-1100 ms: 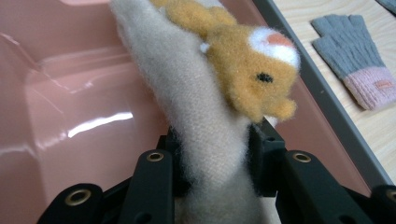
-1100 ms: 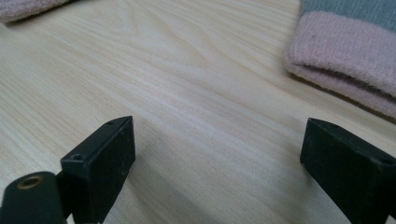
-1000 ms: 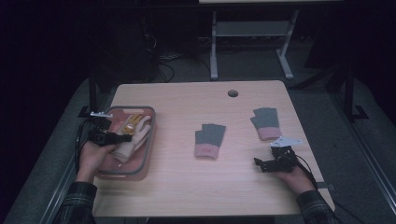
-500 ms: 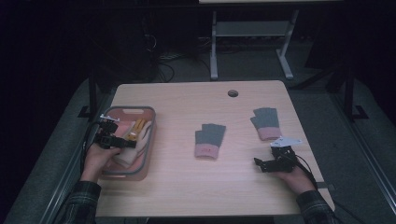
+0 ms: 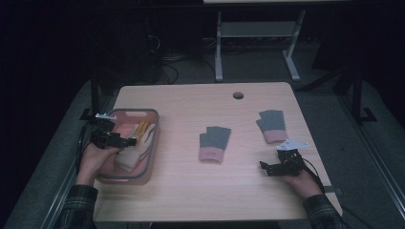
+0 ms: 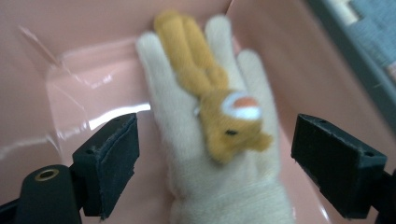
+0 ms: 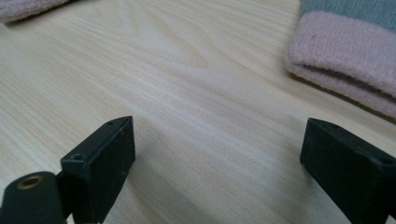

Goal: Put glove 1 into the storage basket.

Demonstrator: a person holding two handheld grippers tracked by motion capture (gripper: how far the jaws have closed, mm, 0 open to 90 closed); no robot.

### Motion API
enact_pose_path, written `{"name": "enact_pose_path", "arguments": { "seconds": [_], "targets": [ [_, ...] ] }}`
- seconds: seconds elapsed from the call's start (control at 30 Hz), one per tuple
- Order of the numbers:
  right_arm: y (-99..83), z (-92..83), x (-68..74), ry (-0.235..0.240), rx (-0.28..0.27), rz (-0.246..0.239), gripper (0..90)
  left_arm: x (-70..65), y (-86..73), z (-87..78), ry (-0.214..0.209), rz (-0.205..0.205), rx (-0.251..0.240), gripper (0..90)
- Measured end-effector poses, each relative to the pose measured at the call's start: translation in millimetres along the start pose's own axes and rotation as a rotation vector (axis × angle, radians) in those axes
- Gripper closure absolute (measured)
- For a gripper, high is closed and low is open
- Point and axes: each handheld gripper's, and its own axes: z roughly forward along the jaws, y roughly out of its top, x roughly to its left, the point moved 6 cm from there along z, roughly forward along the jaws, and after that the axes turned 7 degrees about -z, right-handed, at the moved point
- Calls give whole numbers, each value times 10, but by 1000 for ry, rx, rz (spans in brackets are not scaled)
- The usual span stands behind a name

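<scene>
A cream glove (image 6: pixel 205 140) with an orange plush animal (image 6: pixel 224 112) on it lies in the pink tray (image 5: pixel 143 114) at the table's left. My left gripper (image 5: pixel 128 141) hovers over it. Its jaws have just been opening and now stand wide on either side of the glove (image 5: pixel 136 150), and the pads do not touch it. Seen from the left gripper (image 6: pixel 219 144), the glove rests flat on the tray floor (image 6: pixel 70 46). My right gripper (image 5: pixel 267 168) rests open near the front right of the table, with bare wood between its jaws (image 7: pixel 215 149).
Two grey gloves with pink cuffs lie on the wooden table (image 5: pixel 191 191), one at the middle (image 5: pixel 215 143) and one farther right (image 5: pixel 272 125). A pink cuff (image 7: pixel 345 60) lies just ahead of my right gripper. A round cable hole (image 5: pixel 238 95) sits near the far edge.
My left gripper's jaws have spread apart over the tray and let go of the cream glove, which now lies in the tray. The right gripper has not moved.
</scene>
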Motion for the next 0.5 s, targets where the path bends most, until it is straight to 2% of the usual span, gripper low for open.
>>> {"name": "enact_pose_path", "arguments": {
  "seconds": [0.07, 0.1, 0.27, 0.3, 0.33, 0.37, 0.4, 0.5],
  "targets": [
    [0, 0, 2, 1, 0, 1, 98, -91, 45, -64, -23, 27, -31, 147],
    [0, 0, 2, 0, 0, 2, 98, -91, 45, -64, -23, 27, -31, 146],
    [1, 0, 0, -1, 0, 1, 98, -283, 108, -125, -68, 59, -67, 146],
    [0, 0, 2, 1, 0, 1, 98, -372, 126, -129, -81, 83, -71, 146],
    [0, 0, 2, 1, 0, 1, 98, -372, 126, -129, -81, 83, -71, 146],
    [0, 0, 0, 0, 0, 0, 98, -470, 136, -128, -100, 102, -71, 146],
    [0, 0, 2, 1, 0, 2, 98, -470, 136, -128, -100, 102, -71, 146],
    [0, 0, 1, 1, 0, 1, 98, -645, 155, -104, -128, 126, -71, 146]
  ]
}}
